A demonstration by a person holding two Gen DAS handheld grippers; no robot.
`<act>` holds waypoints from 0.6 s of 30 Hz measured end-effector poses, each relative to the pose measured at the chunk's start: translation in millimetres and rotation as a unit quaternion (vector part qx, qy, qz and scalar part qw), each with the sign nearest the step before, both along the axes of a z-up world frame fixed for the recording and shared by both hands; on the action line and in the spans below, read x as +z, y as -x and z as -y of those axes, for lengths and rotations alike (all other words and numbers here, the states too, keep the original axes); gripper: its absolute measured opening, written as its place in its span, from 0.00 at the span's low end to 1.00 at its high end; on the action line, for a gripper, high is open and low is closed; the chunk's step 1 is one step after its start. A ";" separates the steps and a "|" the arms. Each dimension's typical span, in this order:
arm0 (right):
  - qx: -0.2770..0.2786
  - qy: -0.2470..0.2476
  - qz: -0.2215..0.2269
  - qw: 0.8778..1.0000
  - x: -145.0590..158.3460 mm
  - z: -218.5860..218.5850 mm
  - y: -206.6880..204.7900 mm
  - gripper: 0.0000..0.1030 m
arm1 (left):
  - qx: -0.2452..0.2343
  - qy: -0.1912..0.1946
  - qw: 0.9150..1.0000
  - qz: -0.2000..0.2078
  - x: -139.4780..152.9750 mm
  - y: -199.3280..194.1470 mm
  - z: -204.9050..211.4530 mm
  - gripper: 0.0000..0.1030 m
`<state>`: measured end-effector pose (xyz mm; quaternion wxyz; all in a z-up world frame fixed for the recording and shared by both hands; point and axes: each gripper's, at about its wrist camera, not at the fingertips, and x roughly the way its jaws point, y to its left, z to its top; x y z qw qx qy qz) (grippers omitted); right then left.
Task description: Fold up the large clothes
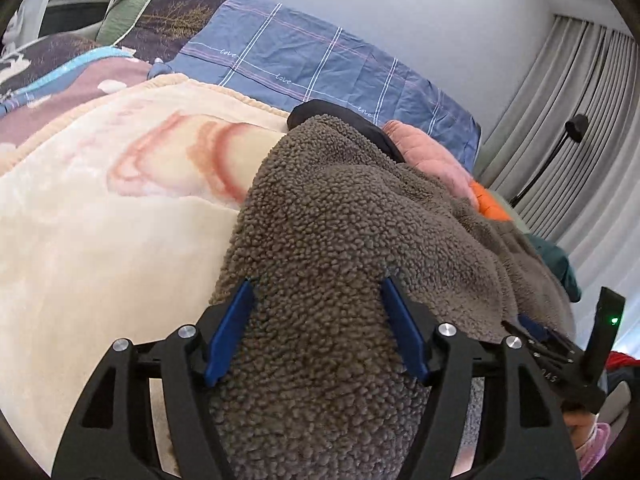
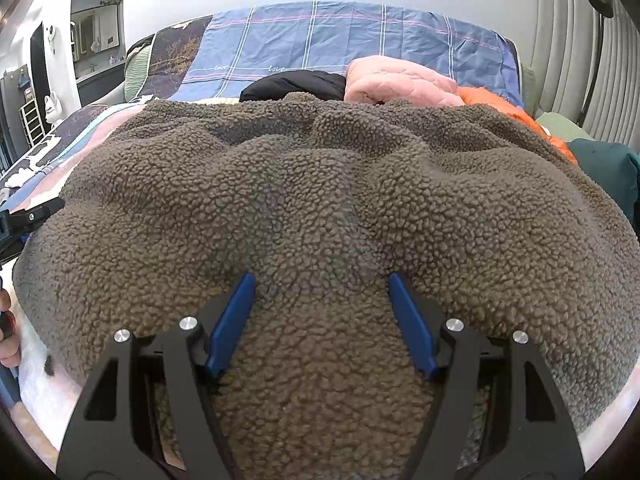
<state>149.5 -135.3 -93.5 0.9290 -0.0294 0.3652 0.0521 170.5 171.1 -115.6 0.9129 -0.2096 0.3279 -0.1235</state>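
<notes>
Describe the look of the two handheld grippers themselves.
The left gripper and right gripper look alike: matte black linkage arms with slotted cut-outs, round silver pivot bolts, and flat blue finger pads. No cables are visible.

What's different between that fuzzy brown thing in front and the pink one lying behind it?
The brown fleece garment has a nubbly, curly pile; the pink garment is smooth and quilted. The brown one is spread wide over the bed, nearest the cameras; the pink one lies bunched in a heap farther back, against the blue plaid bedding. The brown one has each hand-held gripper's fingers spread around a fold of it; nothing touches the pink one. Both are soft clothes on the same bed.
</notes>
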 end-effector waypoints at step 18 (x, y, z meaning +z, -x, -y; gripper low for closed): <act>-0.026 -0.038 -0.051 0.998 67.2 -1.5 -110.3 0.55 | 0.000 0.003 1.000 0.002 -1.0 5.1 0.7 0.69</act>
